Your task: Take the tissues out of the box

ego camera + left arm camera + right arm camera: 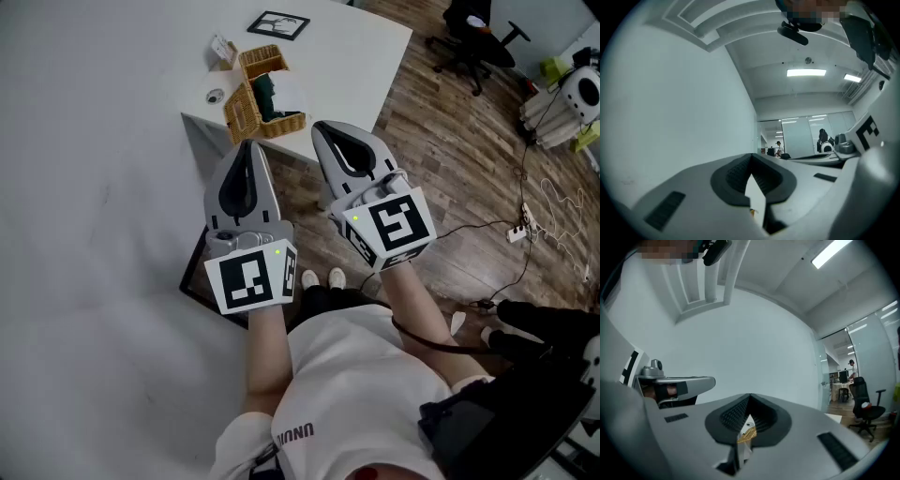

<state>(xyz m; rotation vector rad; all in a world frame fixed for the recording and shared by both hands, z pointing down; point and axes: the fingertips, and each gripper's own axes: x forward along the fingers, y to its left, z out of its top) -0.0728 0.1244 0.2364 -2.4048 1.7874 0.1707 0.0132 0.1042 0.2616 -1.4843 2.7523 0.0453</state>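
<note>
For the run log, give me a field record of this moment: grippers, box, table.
left gripper: shut, empty, pointing toward the basket
right gripper: shut, empty, beside the left one
box: wicker basket, lid open, near the white table corner
contents: something dark green and something white, not touched
also on table: black picture frame
floor: office chair
</note>
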